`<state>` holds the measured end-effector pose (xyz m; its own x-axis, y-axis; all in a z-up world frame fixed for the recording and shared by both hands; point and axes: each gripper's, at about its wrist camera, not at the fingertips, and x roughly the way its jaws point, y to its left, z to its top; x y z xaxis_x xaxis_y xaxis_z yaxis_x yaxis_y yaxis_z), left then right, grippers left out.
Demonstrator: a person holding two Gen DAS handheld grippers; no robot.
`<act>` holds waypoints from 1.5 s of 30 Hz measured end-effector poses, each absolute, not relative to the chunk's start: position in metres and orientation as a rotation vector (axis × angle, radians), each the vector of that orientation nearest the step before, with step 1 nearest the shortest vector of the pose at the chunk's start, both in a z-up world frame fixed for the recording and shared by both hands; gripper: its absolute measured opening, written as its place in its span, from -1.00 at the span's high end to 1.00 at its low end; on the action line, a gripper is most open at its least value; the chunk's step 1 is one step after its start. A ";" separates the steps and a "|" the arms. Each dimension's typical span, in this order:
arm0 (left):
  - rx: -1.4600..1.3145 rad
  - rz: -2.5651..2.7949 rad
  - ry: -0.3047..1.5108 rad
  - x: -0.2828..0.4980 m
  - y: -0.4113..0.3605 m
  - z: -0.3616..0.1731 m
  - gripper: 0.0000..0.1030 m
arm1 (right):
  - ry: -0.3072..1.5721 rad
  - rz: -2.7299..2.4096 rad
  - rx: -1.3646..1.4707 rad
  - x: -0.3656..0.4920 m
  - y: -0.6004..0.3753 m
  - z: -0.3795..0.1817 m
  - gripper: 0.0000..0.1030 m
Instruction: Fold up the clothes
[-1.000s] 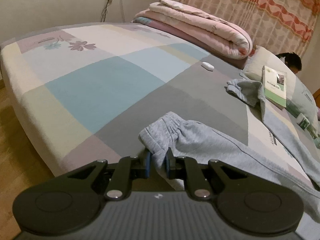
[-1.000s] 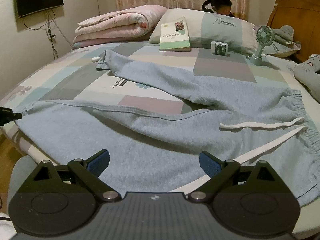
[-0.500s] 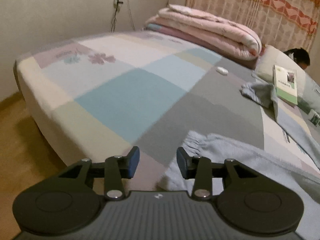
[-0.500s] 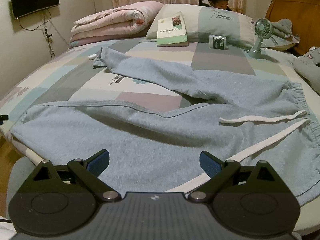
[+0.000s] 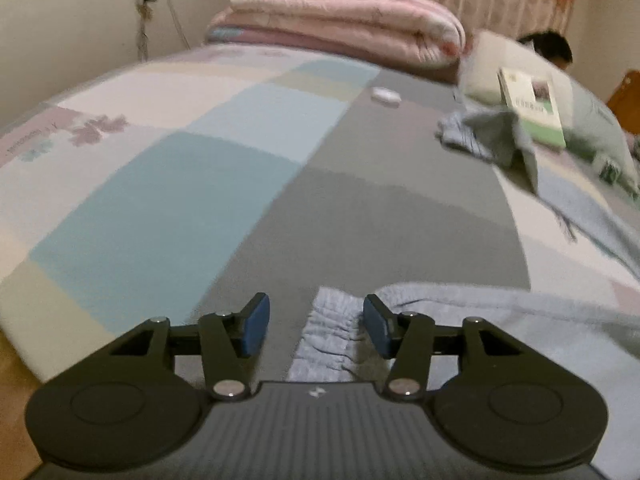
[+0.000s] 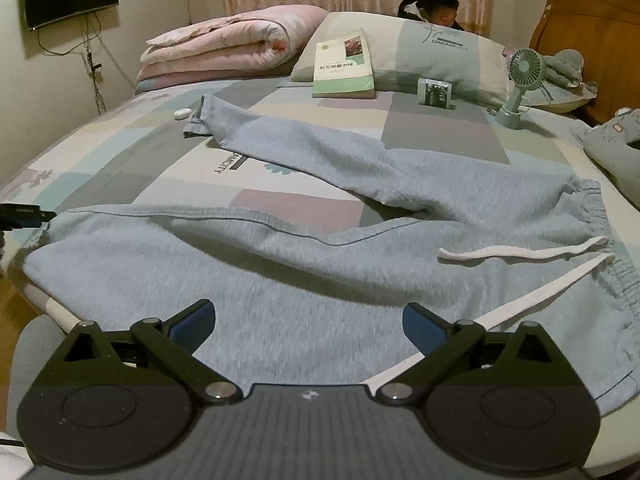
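Grey sweatpants [image 6: 320,248] lie spread on the bed, one leg stretched along the front edge, the other angled toward the pillow. The waistband with a white drawstring [image 6: 524,252] is at the right. In the left wrist view my left gripper [image 5: 316,322] is open, with the ribbed cuff [image 5: 332,328] of the near leg lying between its blue pads, loose on the sheet. The far leg's cuff [image 5: 484,136] is at the upper right. My right gripper [image 6: 308,322] hovers open above the near leg, holding nothing.
A folded pink quilt [image 6: 228,52], a pillow [image 6: 436,56] with a book [image 6: 344,66] leaning on it, a small card box [image 6: 434,94], a green desk fan [image 6: 520,84] and a white earbud case [image 6: 183,113] sit at the back of the patchwork bed [image 5: 168,184]. A person [image 6: 434,4] is behind the pillow.
My left gripper, shut on the near leg's cuff a second ago, has opened and dropped it onto the bed. The near leg now lies flatter. My right gripper stayed open.
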<state>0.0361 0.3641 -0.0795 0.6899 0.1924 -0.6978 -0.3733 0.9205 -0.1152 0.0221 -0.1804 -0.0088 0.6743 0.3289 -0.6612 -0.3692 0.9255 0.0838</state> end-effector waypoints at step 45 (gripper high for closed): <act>0.021 0.334 0.727 0.034 0.259 -0.024 -0.45 | 0.991 0.252 -0.107 0.245 -0.200 -0.061 -0.18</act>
